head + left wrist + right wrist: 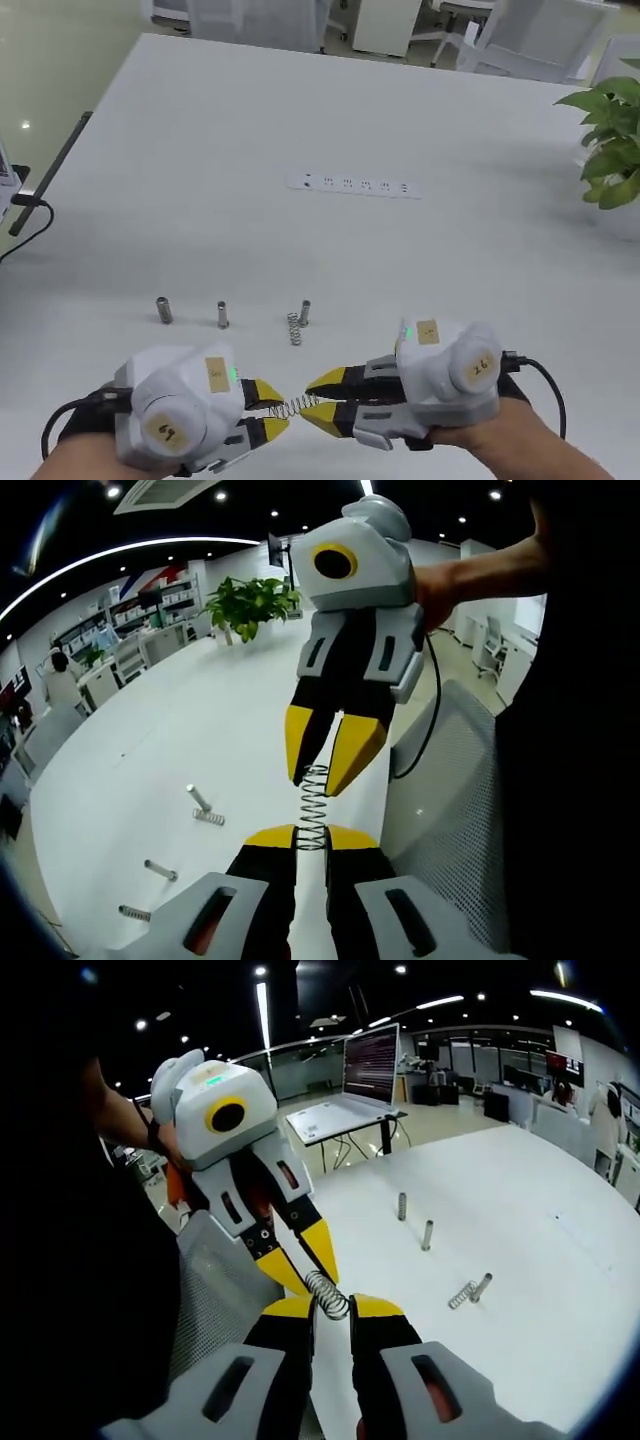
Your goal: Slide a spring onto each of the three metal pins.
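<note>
Spring [293, 406] is where I look first: a thin, silvery open coil that bridges the short gap between my two grippers. It is held up off the worktop [300, 120], low in the head view. Both of its ends are buried between yellow tips, so I cannot tell how deep either grip goes.

The left gripper [270, 410] is closed on one end and the right gripper [312, 400] is closed on the other, tips facing each other. In the left gripper view the coil runs straight from my own tips up into the other gripper. In the right gripper view I see it nearly end-on, as a short curl.

Farther back, three small metal pins stand in a row on the worktop, too small for fine detail. The left pin [164, 310] looks ribbed and thicker, and in the right gripper view it clearly wears a coil. The middle pin [223, 315] is bare. The right pin [304, 313] is bare too, with a loose spring [294, 329] just beside it. I cannot tell whether those two touch.
</note>
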`<state>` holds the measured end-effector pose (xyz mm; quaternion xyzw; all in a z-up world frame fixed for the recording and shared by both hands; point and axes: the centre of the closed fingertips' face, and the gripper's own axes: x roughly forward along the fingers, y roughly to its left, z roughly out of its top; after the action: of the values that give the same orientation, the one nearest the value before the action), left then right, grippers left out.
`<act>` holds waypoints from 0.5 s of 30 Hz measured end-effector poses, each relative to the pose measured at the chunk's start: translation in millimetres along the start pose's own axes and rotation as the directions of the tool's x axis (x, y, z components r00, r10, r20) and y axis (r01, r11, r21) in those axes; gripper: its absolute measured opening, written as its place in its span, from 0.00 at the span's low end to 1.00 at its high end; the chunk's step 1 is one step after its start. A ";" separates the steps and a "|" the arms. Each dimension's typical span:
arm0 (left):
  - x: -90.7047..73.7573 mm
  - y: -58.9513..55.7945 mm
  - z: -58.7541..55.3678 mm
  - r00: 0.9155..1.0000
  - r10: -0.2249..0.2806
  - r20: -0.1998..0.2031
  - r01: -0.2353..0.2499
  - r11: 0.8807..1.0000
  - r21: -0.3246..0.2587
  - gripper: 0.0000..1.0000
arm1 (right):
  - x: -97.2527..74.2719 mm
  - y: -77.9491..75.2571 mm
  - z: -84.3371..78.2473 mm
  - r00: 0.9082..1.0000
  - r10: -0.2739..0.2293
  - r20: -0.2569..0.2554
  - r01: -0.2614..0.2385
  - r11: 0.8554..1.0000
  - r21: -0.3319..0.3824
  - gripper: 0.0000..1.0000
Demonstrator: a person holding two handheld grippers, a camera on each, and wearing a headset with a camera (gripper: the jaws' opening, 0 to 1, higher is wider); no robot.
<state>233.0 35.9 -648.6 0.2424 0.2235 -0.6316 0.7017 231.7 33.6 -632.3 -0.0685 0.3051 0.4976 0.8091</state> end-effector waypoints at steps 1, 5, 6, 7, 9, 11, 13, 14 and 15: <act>0.9 -0.2 0.0 1.000 -0.001 0.001 0.001 1.000 -0.001 0.02 | -0.2 0.3 0.3 1.000 0.001 -0.004 -0.001 1.000 -0.004 0.11; 4.2 -1.5 1.5 1.000 -0.006 0.007 0.006 1.000 -0.004 0.02 | -0.5 2.6 4.8 1.000 0.007 -0.013 -0.007 1.000 -0.025 0.10; 5.1 -1.5 1.6 1.000 -0.006 0.007 0.006 1.000 -0.004 0.02 | -0.3 3.3 5.8 1.000 0.009 -0.014 -0.009 1.000 -0.029 0.10; 6.5 -1.4 1.6 1.000 -0.006 0.007 0.006 1.000 -0.004 0.02 | 0.1 4.1 7.4 1.000 0.011 -0.014 -0.012 0.999 -0.034 0.09; 8.4 -1.6 1.7 1.000 -0.009 0.006 0.009 1.000 -0.002 0.02 | 1.1 5.7 10.0 1.000 0.017 -0.013 -0.017 0.999 -0.038 0.09; 9.5 -1.7 1.9 1.000 -0.010 0.006 0.010 1.000 -0.002 0.02 | 2.3 7.0 11.4 1.000 0.020 -0.015 -0.021 0.999 -0.046 0.09; 10.5 -2.2 1.9 1.000 -0.011 0.007 0.011 1.000 -0.002 0.02 | 3.4 7.4 11.7 0.999 0.022 -0.023 -0.023 0.998 -0.055 0.09; 11.1 -2.4 1.5 1.000 -0.012 0.007 0.012 1.000 -0.003 0.02 | 3.8 7.0 10.9 0.999 0.023 -0.028 -0.025 0.998 -0.060 0.09; 11.4 -2.6 1.1 1.000 -0.013 0.008 0.013 1.000 -0.005 0.02 | 4.0 7.1 10.4 0.999 0.024 -0.033 -0.026 0.998 -0.064 0.09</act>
<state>231.6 26.1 -655.0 0.2369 0.2237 -0.6364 0.6991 231.4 44.5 -624.8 -0.0987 0.3026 0.5160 0.7953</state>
